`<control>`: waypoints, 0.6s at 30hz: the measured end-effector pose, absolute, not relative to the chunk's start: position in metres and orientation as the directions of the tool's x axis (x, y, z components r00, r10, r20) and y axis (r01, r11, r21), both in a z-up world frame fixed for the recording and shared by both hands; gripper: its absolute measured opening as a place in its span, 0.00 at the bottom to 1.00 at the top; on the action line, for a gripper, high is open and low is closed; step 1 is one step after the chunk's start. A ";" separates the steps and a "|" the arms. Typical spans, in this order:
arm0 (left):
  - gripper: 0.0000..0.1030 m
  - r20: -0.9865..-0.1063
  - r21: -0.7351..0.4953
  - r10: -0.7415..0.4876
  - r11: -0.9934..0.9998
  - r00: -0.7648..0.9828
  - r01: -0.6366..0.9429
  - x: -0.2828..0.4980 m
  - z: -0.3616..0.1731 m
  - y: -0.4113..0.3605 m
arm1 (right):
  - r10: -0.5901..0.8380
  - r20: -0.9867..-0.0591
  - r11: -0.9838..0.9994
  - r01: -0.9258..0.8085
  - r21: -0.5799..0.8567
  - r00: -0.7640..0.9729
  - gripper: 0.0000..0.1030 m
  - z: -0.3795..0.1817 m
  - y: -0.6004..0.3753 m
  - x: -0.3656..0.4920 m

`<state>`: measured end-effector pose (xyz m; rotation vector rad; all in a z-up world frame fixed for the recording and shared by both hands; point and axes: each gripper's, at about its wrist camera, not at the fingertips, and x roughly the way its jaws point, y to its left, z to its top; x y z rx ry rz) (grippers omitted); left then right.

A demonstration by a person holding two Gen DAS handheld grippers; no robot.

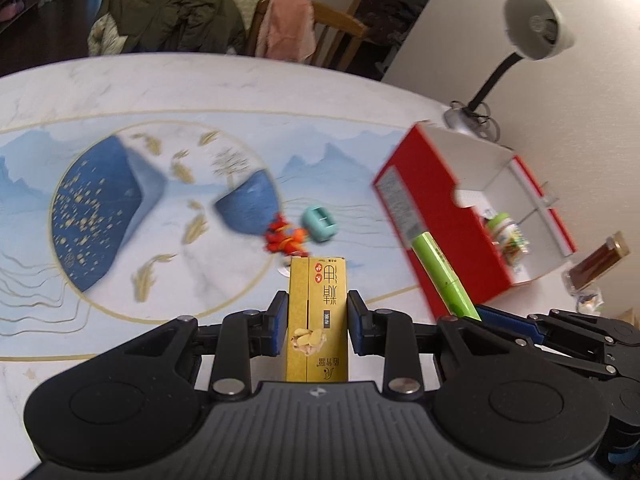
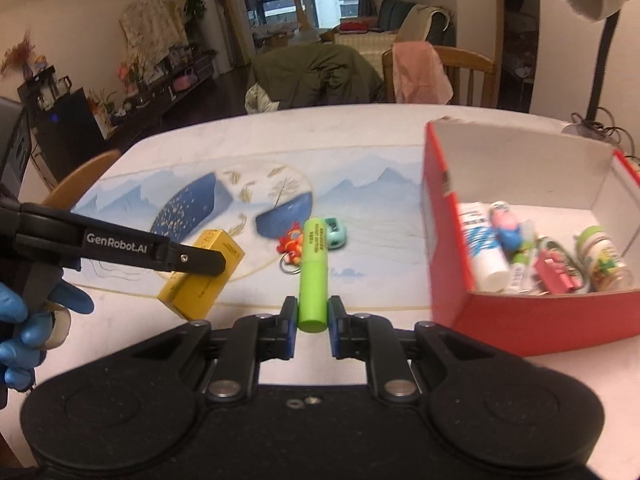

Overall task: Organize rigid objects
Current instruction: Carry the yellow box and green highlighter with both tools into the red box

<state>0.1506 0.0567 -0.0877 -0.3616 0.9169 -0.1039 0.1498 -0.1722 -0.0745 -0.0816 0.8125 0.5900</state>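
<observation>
several items already lie in the red box [image 2: 520, 320]. left gripper [image 1: 318, 320] fingers clamp the yellow carton [image 1: 318, 312], right gripper [image 2: 313, 316] fingers the green tube [image 2: 314, 276]; red keychain [image 2: 291, 245] and teal sharpener [image 2: 335, 233] remain on the counter [image 2: 360, 208].

gold box [image 1: 317, 312], lime-green tube [image 2: 314, 270], red carton [image 2: 532, 312], blue-and-gold patterned mat [image 1: 120, 216]

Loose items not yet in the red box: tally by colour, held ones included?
Yellow: 1, the yellow carton held in the left gripper.
Green: 1, the green tube held in the right gripper.
Red-orange: 1, the figure keychain on the mat.
Teal: 1, the small teal piece beside it.
Total: 4
</observation>
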 end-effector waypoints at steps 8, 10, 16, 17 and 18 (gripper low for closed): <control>0.29 -0.724 -0.333 -0.262 0.943 0.639 0.010 0.158 -0.049 0.007 | 0.450 -0.666 0.863 -0.483 0.150 0.596 0.14 -0.045 -0.215 0.156; 0.29 -0.718 -0.335 -0.273 0.942 0.641 0.026 0.163 -0.043 -0.006 | 0.440 -0.655 0.872 -0.467 0.148 0.614 0.14 -0.041 -0.227 0.162; 0.29 -0.713 -0.317 -0.279 0.947 0.643 0.059 0.180 -0.033 -0.048 | 0.425 -0.637 0.887 -0.436 0.152 0.643 0.14 -0.036 -0.262 0.183; 0.29 -0.714 -0.311 -0.277 0.948 0.643 0.064 0.184 -0.033 -0.055 | 0.423 -0.635 0.889 -0.433 0.152 0.646 0.14 -0.036 -0.269 0.186; 0.29 -0.716 -0.305 -0.275 0.950 0.642 0.067 0.188 -0.032 -0.063 | 0.421 -0.634 0.890 -0.430 0.152 0.648 0.14 -0.036 -0.276 0.188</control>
